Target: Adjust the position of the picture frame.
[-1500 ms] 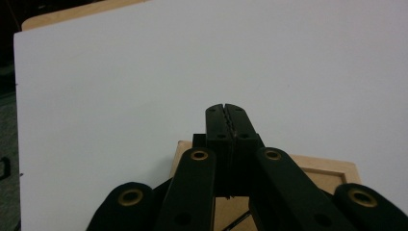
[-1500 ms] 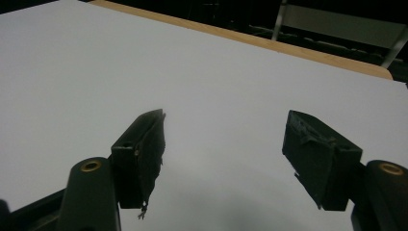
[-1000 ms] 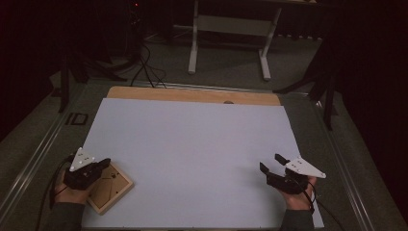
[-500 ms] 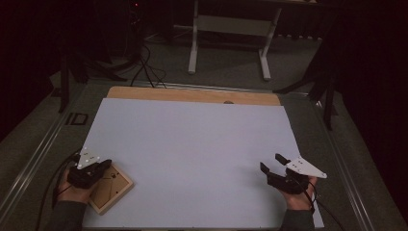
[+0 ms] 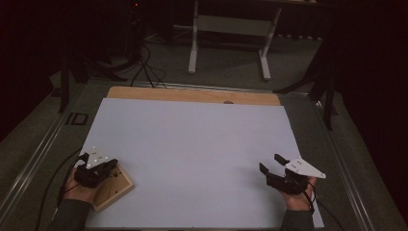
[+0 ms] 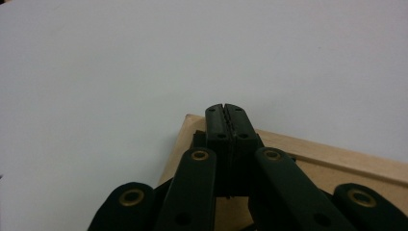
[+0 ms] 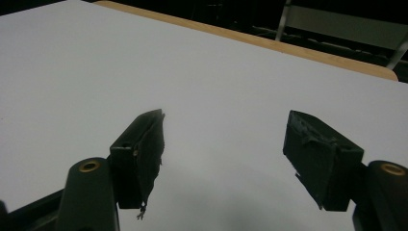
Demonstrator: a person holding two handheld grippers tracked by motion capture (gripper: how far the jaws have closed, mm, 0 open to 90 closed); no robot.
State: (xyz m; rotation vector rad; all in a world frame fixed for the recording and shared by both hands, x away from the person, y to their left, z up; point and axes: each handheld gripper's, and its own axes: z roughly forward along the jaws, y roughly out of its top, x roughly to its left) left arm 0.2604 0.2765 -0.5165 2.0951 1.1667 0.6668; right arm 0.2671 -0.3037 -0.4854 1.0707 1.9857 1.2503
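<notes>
My left gripper [image 5: 113,165] is shut, its jaws pressed together with nothing between them. It hovers over the far corner of a small light wooden board [image 5: 119,186] at the near left of the table. In the left gripper view the closed tips [image 6: 224,113] point just past the wooden board's [image 6: 337,161] corner, toward the white sheet. My right gripper [image 5: 270,162] rests at the near right, open, with only white sheet between its wide-spread fingers [image 7: 144,149].
A large white sheet [image 5: 192,149] covers most of the table, and a wooden strip [image 5: 192,95] shows along its far edge. A metal frame stand [image 5: 231,29] and cables [image 5: 144,67] lie on the dark floor beyond.
My left gripper has shifted slightly to the right over the wooden board, staying shut. The right gripper has kept still and open.
</notes>
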